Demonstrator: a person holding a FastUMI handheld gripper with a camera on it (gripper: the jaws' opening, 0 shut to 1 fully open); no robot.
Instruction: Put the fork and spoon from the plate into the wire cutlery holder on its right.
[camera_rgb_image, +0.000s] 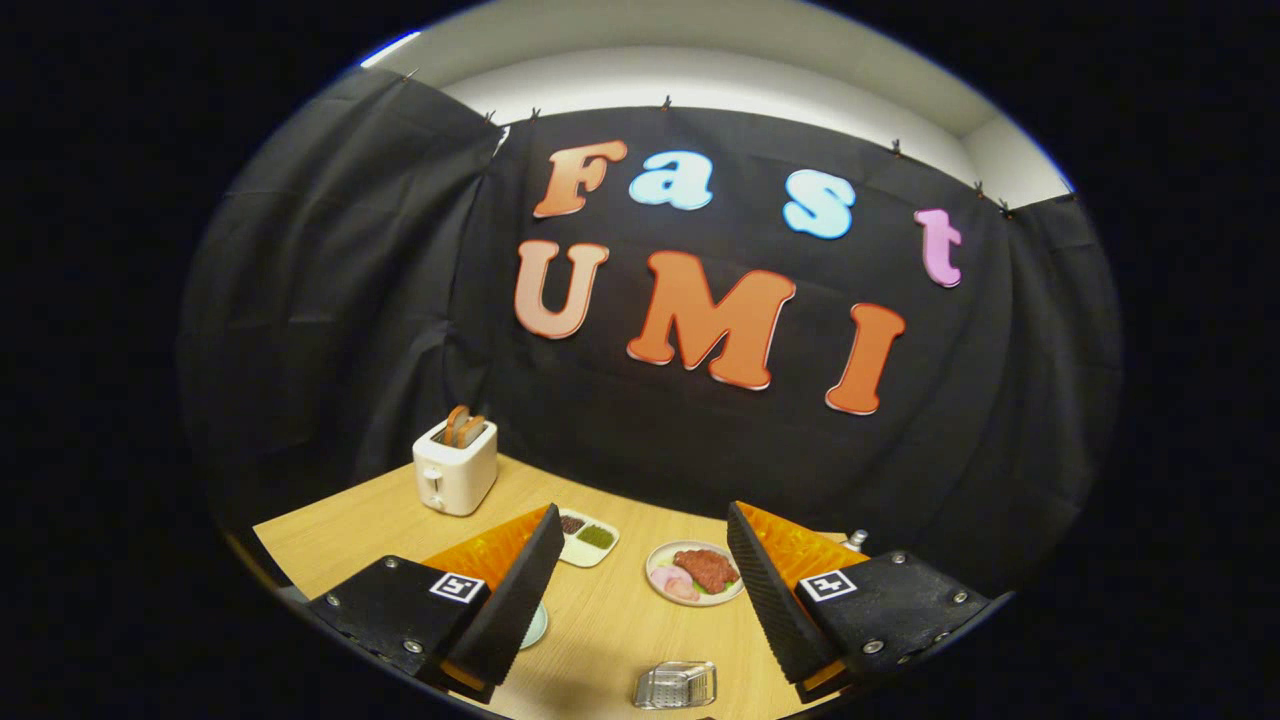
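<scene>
staged booth, perhaps kitchen, toaster (455, 465), table (620, 625)

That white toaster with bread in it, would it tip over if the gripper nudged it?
Probably not easily: the toaster looks squat and sits flat on the table. It might slide instead on the smooth wood. The open gripper is well short of it.

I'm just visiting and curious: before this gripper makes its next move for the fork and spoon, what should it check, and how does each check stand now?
1. Gripper open: ok, fingers spread apart, nothing between them.
2. Wire cutlery holder located: ok, on the wooden table between the fingers.
3. Fork and spoon located: cannot tell.
4. Their plate: cannot tell; a pale plate edge peeks out beside one finger.
5. Path: ok; food plate, sauce dish and toaster lie beyond.
</scene>
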